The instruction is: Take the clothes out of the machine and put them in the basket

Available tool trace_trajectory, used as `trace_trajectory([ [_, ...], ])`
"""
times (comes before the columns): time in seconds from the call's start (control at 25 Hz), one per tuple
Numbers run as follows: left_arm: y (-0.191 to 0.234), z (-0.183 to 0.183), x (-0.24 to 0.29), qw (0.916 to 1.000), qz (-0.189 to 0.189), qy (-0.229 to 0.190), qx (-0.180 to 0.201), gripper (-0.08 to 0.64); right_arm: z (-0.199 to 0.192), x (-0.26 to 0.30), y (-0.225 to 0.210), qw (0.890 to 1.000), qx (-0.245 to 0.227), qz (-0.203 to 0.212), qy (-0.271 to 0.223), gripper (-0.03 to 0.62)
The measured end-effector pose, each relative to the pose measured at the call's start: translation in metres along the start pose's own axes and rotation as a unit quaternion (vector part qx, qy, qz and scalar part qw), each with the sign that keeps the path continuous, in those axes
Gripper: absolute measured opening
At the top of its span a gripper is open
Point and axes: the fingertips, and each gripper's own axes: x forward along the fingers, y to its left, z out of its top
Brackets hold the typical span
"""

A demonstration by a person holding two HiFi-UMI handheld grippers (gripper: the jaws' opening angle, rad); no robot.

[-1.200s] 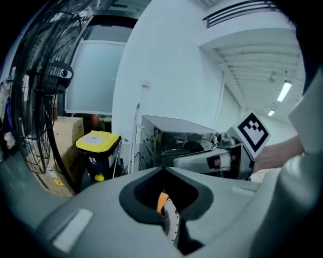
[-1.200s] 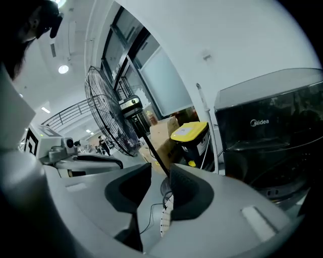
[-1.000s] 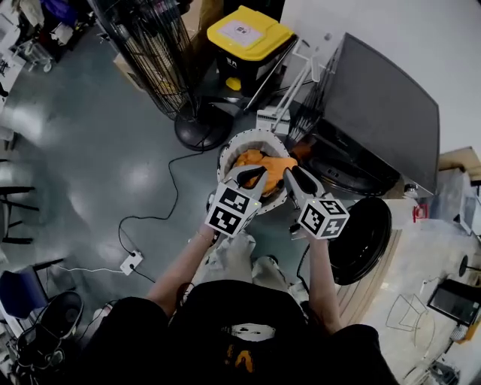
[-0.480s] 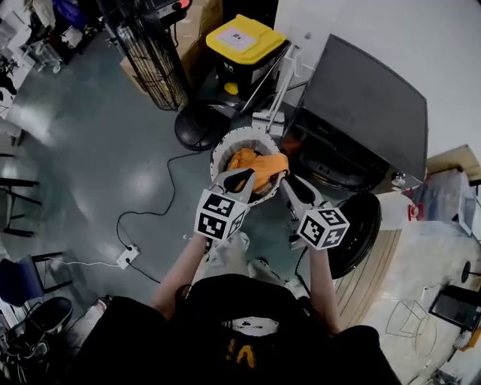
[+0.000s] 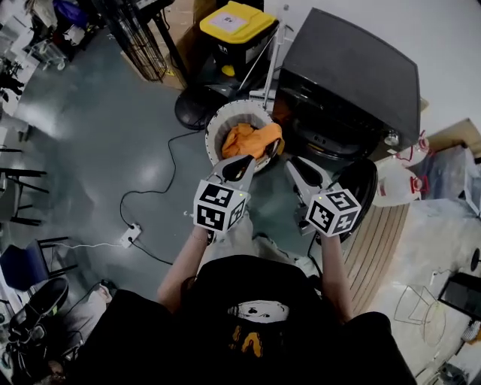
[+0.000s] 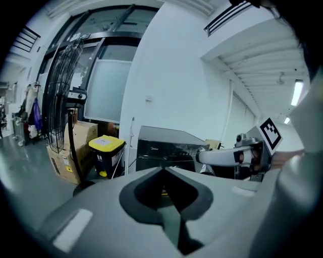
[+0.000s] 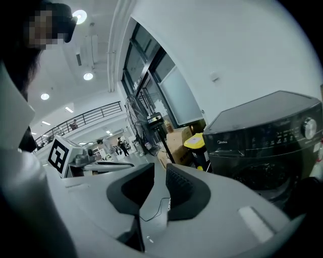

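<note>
Grey-bodied, the left gripper [image 6: 162, 169] has its fingers [image 6: 133, 196] pressed tip to tip on nothing. The right gripper [image 7: 160, 167] is held a narrow gap apart and is also empty. Half a second ago both tips were over the basket [image 5: 215, 129], the left at the clothes [image 5: 248, 140]. Now both are drawn back, the left tip showing at the near rim and the right beside it. One orange heap lies in the one basket, draped toward the one machine [image 5: 349, 71], whose door [image 5: 364, 189] hangs wide by the right gripper. Bare floor [image 5: 105, 150] is seen leftward, and one yellow-lidded bin [image 5: 234, 22] stands beyond.
</note>
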Motion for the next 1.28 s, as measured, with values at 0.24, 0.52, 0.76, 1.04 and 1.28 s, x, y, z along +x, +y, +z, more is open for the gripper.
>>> trace_trajectory([
  [0.24, -0.049, -0.023, -0.016, 0.9995, -0.007, 0.031, 0.005, 0.011, -0.023, -0.047, -0.006, 1.0, 0.011, 0.002, 0.013, 0.083],
  [0.52, -0.066, -0.041, -0.026, 0.9976, -0.025, 0.06, 0.024, 0.011, -0.051, -0.071, -0.006, 0.999, 0.033, -0.012, 0.013, 0.08],
  [0.76, -0.073, -0.046, -0.032, 0.9959, -0.049, 0.066, 0.038, 0.011, -0.068, -0.081, 0.004, 0.999, 0.04, -0.024, 0.015, 0.075],
  [1.04, -0.071, -0.059, -0.057, 0.9912, -0.092, 0.071, 0.063, 0.011, -0.087, -0.088, 0.039, 0.997, 0.052, -0.056, -0.008, 0.058],
  [1.28, -0.069, -0.073, -0.086, 0.9872, -0.121, 0.074, 0.073, 0.011, -0.103, -0.09, 0.07, 0.994, 0.06, -0.085, -0.025, 0.035],
])
